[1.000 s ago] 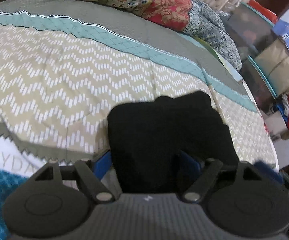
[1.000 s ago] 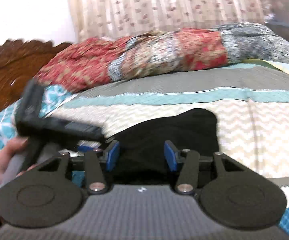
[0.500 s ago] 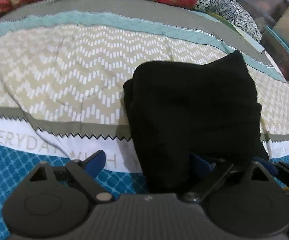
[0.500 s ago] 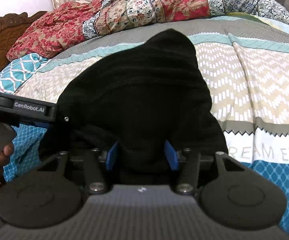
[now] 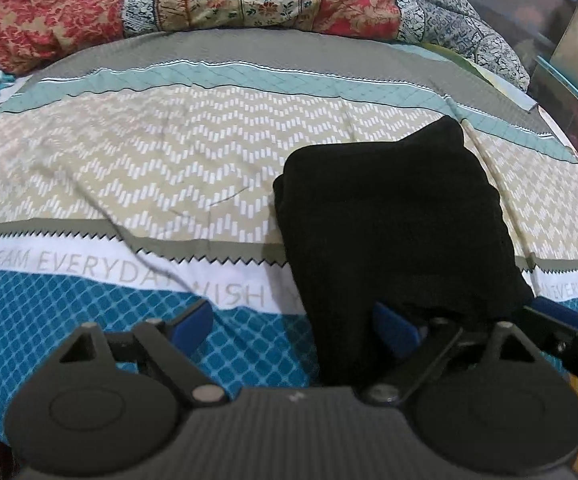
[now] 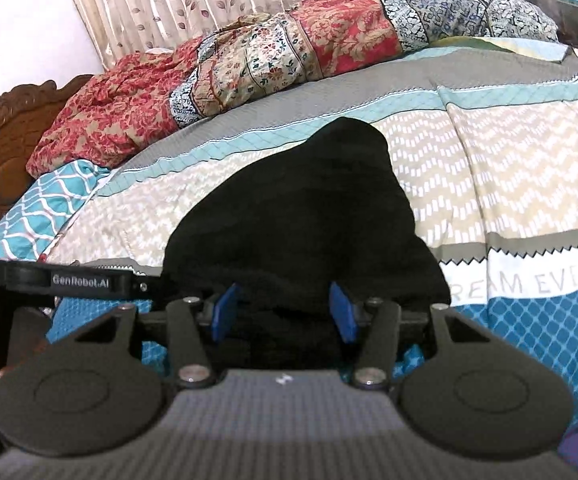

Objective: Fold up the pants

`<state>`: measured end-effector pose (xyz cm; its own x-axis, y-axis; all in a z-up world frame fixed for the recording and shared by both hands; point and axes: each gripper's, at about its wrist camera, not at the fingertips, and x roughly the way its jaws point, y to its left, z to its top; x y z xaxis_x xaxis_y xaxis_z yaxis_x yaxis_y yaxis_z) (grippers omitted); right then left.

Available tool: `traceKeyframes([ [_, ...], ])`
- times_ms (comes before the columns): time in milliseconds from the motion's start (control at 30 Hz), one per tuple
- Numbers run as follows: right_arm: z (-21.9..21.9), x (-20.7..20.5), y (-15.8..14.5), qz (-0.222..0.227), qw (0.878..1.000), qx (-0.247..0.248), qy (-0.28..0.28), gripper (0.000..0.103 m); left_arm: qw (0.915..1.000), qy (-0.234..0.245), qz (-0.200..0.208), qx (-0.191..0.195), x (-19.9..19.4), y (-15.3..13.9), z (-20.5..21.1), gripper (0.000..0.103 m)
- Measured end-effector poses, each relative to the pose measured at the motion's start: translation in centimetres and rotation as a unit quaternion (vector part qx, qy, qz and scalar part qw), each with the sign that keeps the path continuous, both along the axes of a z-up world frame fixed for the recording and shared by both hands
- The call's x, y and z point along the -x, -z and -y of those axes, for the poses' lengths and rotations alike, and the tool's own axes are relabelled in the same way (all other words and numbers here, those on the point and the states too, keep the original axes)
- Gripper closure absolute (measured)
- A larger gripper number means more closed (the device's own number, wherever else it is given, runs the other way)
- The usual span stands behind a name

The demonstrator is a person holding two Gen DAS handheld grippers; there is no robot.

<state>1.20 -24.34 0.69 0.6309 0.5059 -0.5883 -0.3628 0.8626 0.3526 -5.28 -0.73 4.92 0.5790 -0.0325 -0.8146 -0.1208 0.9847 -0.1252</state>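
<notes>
- The pants now lie as a compact black bundle on the bedspread. A second ago the left wrist view had them bunched between the fingers. Now they sit flat at about 2 o'clock in that view.
- The left gripper has let go. Its jaws stand wide: the left finger is over the bare blue pattern, and the right finger is at the near edge of the cloth, without pressing it as far as I can see.
- This gripper has also drawn back and to the side, so more of the printed white band shows than half a second ago.
- The right gripper has come lower. The bundle now reaches less high in its view, with its peak near 12 o'clock.
- Its jaws are about half open with the near edge of the pants between them. The blue pads stand at both sides of the cloth, but I cannot tell if they press on it.
- In the right wrist view the other gripper's body crosses in at 9 o'clock, just beside the bundle.
- My judgement: the last fold is laid down and the task is nearly complete. What remains is probably for the right gripper to release and perhaps to tidy the peaked far corner.
</notes>
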Motion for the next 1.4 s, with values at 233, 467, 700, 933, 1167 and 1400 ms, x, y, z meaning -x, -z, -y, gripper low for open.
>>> traceKeyframes([
  [233, -0.9, 1.0, 0.3, -0.026, 0.999, -0.022, 0.026, 0.047, 1.0000, -0.001, 0.006, 0.002, 2.3, -0.1, 0.2, 0.012],
  [467, -1.1, 2.6, 0.8, -0.040, 0.998, -0.035, 0.046, 0.044, 0.9998, -0.016, 0.004, -0.009, 4.2, 0.2, 0.6, 0.007],
  [700, -1.0, 3.3, 0.9, -0.045, 0.997, -0.037, 0.055, 0.042, 0.9996, -0.024, 0.007, -0.016, 5.1, 0.2, 0.6, 0.007],
  [933, -1.6, 3.6, 0.9, -0.046, 0.997, -0.040, 0.052, 0.039, 0.9988, -0.030, -0.004, -0.039, 5.4, 0.7, 0.1, 0.000],
  [1167, -2.3, 3.7, 1.2, -0.054, 0.997, -0.038, 0.049, 0.038, 0.9972, -0.042, -0.029, -0.054, 6.1, 2.0, -0.6, 0.000],
  [1400, -3.4, 4.0, 1.3, -0.057, 0.997, -0.039, 0.041, 0.038, 0.9951, -0.054, -0.041, -0.072, 6.6, 2.9, -1.0, 0.000],
])
